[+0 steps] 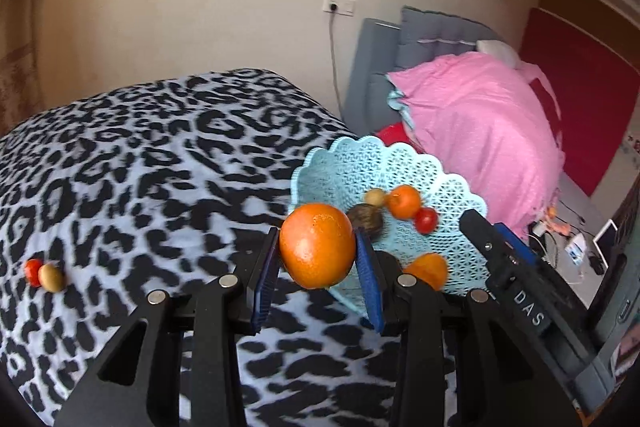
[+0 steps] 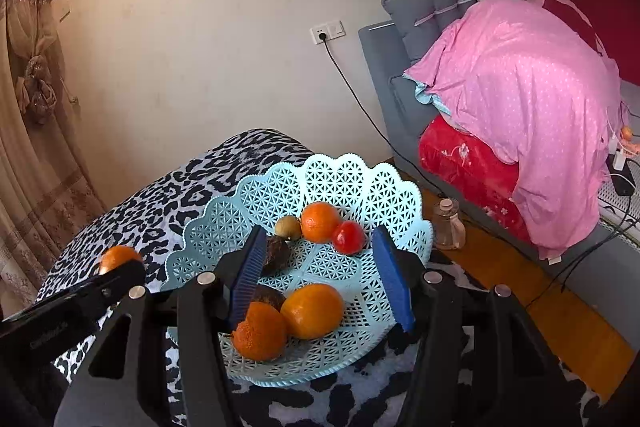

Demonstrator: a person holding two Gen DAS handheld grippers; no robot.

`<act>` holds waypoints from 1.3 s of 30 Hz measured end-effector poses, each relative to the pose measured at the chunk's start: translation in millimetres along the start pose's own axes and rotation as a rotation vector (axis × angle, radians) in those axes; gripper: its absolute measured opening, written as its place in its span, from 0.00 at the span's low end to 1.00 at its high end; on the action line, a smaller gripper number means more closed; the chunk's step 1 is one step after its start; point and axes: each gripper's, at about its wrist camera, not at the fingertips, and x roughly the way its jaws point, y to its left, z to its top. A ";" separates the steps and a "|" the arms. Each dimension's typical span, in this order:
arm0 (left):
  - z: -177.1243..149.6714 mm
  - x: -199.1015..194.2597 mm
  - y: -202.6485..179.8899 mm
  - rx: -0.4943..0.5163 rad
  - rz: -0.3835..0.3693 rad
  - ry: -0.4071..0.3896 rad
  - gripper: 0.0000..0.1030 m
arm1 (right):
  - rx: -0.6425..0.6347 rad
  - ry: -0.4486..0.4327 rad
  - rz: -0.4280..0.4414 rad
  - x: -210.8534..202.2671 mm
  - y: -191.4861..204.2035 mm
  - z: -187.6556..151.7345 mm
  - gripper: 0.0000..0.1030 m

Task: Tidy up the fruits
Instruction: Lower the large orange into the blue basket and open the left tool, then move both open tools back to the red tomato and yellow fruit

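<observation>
Left gripper [image 1: 316,263] is clasping one orange [image 1: 317,245]; right gripper [image 2: 320,275], jaws parted, is hovering above a lattice basket [image 2: 360,183] holding seven fruits.

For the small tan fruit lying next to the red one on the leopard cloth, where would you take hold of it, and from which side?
Grip the tan fruit across its narrow middle, coming from above. It lies on the leopard cloth, touching the red fruit on one side, so set the fingers across the two free sides, not along the line joining the pair.
</observation>
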 end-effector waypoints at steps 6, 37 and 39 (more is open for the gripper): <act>-1.4 16.4 -9.0 0.012 -0.019 0.033 0.36 | 0.012 -0.006 0.002 -1.0 -2.0 -1.0 0.55; -16.5 -16.2 28.1 -0.011 0.125 -0.048 0.80 | 0.051 -0.066 -0.046 -11.6 -9.1 -1.8 0.58; -17.8 -19.5 32.3 -0.012 0.138 -0.054 0.80 | 0.049 -0.067 -0.050 -11.7 -8.8 -1.8 0.58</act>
